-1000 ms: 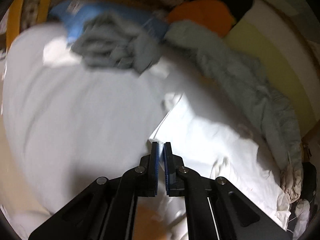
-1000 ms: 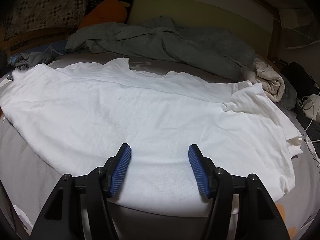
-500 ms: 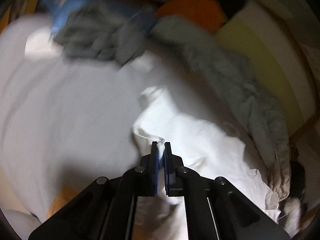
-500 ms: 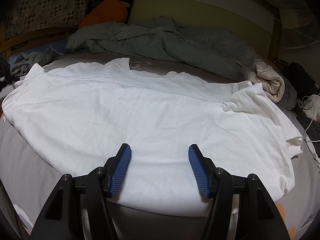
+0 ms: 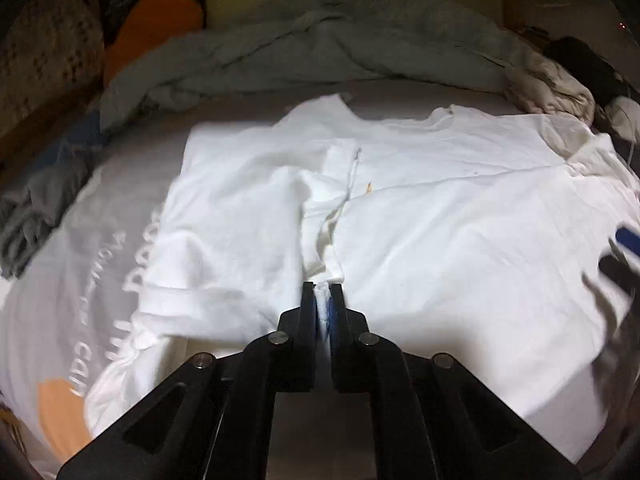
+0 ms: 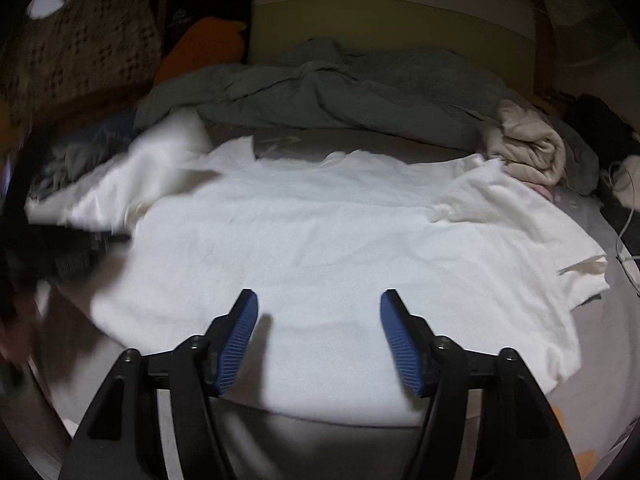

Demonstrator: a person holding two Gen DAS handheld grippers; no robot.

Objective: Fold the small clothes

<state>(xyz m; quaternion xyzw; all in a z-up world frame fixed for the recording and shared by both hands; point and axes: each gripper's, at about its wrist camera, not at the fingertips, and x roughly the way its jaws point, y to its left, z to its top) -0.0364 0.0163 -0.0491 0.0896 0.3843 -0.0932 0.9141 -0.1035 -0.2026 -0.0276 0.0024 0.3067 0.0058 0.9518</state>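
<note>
A white T-shirt (image 5: 460, 216) lies spread on the bed, neckline at the far side. My left gripper (image 5: 322, 292) is shut on the shirt's left edge and holds it folded over the shirt's middle, the left sleeve (image 5: 180, 288) doubled over. In the right wrist view the shirt (image 6: 328, 232) lies flat, with its left part (image 6: 132, 184) lifted and blurred. My right gripper (image 6: 318, 312) is open and empty just above the shirt's near hem. It also shows blurred at the right edge of the left wrist view (image 5: 624, 256).
A crumpled grey blanket (image 6: 328, 92) lies along the headboard. A beige bundle (image 6: 532, 148) sits at the far right, an orange cushion (image 6: 200, 48) at the far left. Grey clothes (image 5: 32, 216) lie on the printed grey sheet (image 5: 80, 312). A cable (image 6: 624, 236) runs at the right.
My left gripper has swung right with the shirt's left edge, carrying it over the shirt's body. My right gripper has stayed open in the same place.
</note>
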